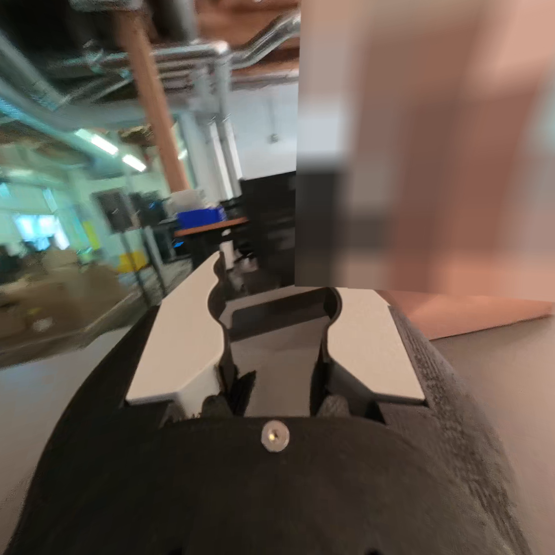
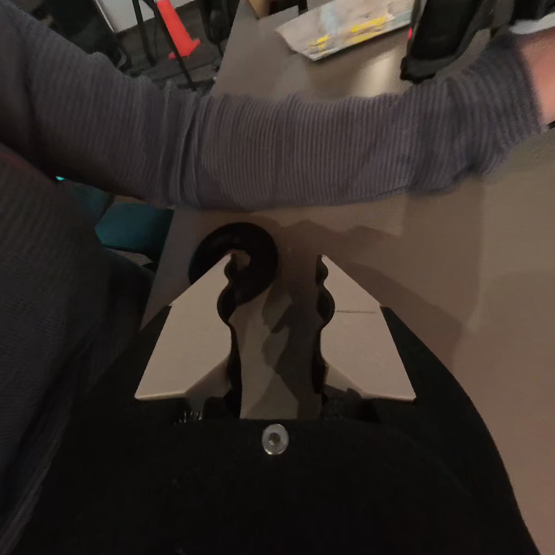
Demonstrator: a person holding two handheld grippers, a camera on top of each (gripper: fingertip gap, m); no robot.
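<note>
The left tongs (image 1: 274, 300) are held parted and empty, tilted upward above the grey bench (image 1: 495, 390). The right tongs (image 2: 274, 270) are likewise parted and empty over the bench; a black ring (image 2: 258, 255) lies just beyond the left fingertip (image 2: 210, 288), partly hidden behind it. A grey-sleeved forearm (image 2: 300, 150) crosses ahead. It could be struck if the right tongs are advanced.

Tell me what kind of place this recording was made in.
Probably a workshop or lab in an industrial building. The left wrist view shows bare ceiling pipes, a blue bin on a far bench and stacked cardboard boxes; the right wrist view shows an orange traffic cone beside the grey table.
</note>
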